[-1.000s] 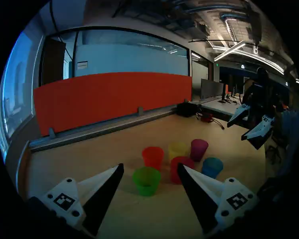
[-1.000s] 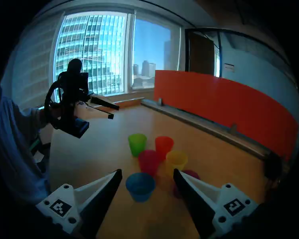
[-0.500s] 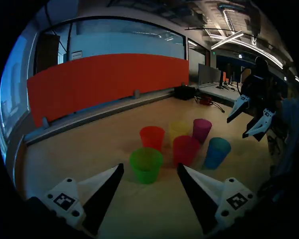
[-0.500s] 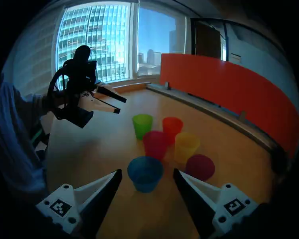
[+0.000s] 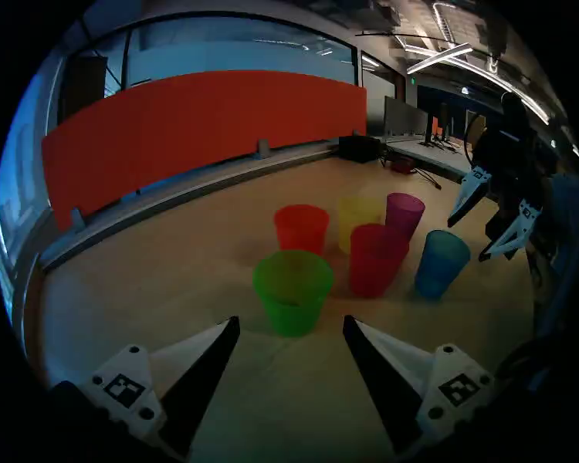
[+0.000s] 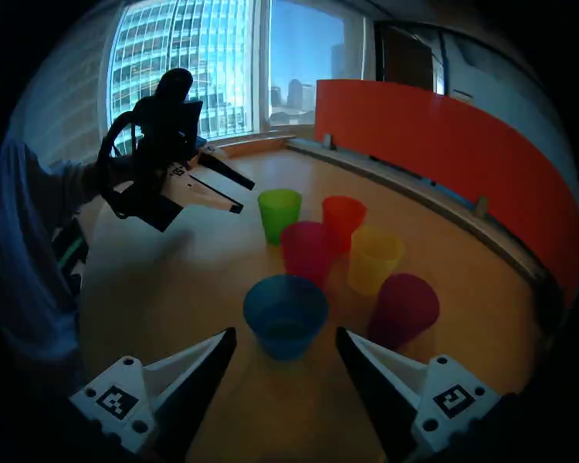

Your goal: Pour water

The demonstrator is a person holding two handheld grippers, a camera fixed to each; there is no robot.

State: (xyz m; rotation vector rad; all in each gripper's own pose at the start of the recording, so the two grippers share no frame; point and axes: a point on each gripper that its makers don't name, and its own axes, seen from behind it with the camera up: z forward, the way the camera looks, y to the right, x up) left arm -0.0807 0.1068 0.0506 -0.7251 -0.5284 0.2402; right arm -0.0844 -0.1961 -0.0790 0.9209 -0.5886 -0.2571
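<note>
Six clustered, all upright.
Around the red cup (image 5: 377, 258): green cup (image 5: 292, 289), orange cup (image 5: 301, 228), yellow cup (image 5: 357, 216), magenta cup (image 5: 404, 214), blue cup (image 5: 441, 264).

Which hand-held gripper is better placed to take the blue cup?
Right. The right hand-held gripper is open, the blue cup centred just ahead; the left hand-held gripper faces the green cup.

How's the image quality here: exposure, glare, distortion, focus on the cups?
Left gripper view: dim, cups sharp, ceiling lights glare, fisheye bows the orange panel. Right gripper view: bright windows backlight the left gripper into near-silhouette; cups evenly lit and sharp.
</note>
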